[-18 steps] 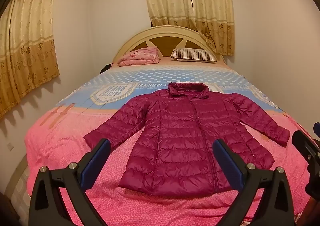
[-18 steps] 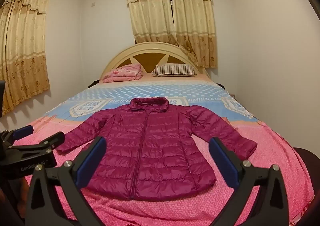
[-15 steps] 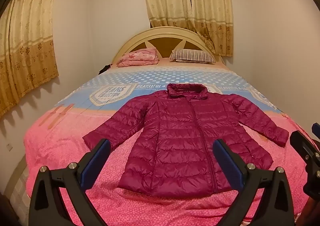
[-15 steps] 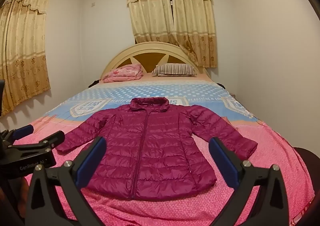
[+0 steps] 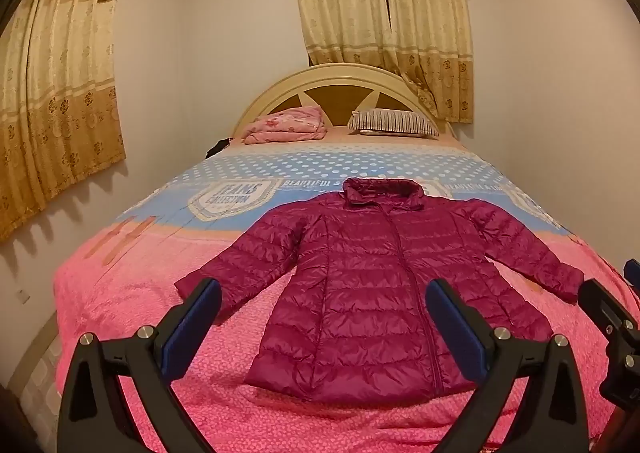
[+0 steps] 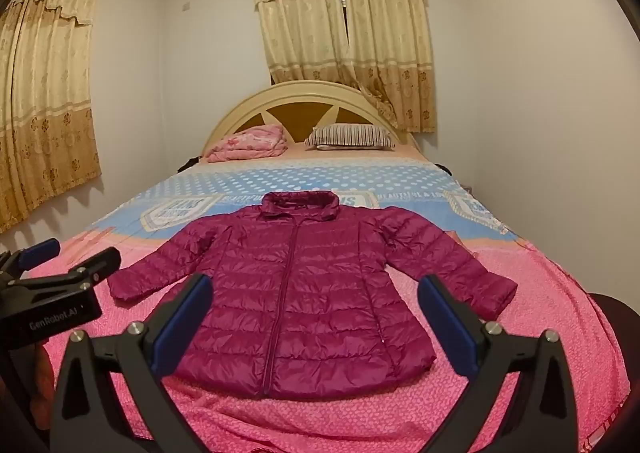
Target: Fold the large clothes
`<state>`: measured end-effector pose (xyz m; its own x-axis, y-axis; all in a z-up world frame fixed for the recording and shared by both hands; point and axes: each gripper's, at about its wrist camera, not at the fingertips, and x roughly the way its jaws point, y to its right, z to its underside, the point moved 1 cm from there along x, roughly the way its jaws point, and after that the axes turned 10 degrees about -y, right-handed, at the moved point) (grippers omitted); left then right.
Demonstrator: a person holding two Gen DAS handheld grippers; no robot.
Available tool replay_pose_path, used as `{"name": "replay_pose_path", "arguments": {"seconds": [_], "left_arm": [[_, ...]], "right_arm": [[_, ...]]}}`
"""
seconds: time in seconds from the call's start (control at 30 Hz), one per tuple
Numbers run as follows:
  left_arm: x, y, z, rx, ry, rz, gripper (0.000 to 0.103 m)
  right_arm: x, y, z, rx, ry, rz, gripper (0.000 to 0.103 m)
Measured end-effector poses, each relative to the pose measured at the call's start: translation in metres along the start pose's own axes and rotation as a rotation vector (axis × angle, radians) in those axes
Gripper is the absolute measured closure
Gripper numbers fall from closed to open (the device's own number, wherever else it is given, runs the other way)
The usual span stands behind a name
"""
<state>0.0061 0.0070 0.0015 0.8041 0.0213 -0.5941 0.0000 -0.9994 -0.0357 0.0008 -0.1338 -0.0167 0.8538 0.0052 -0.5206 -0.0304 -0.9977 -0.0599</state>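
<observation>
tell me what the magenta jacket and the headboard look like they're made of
Magenta puffer jacket: thin, glossy synthetic shell, probably nylon or polyester, over soft filling; its quilted horizontal channels puff up and catch the light. Arched headboard: looks like cream-painted wood framing brown panels, smooth and semi-gloss, though it could be laminate.

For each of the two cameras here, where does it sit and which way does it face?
Left wrist: on the left gripper, facing up the bed at the spread jacket; own open jaws show, right gripper at its right edge.
Right wrist: on the right gripper, same heading; left gripper at its left edge.
Shared: jacket, striped pillow, curtains.
</observation>
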Motion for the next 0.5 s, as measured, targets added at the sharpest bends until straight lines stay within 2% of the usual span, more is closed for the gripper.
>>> {"name": "replay_pose_path", "arguments": {"seconds": [0.5], "left_arm": [[0.0021, 0.0004, 0.0012, 0.003, -0.002, 0.0, 0.001]], "right_arm": [[0.0081, -0.0032, 0.0053, -0.004, -0.025, -0.004, 0.0]]}}
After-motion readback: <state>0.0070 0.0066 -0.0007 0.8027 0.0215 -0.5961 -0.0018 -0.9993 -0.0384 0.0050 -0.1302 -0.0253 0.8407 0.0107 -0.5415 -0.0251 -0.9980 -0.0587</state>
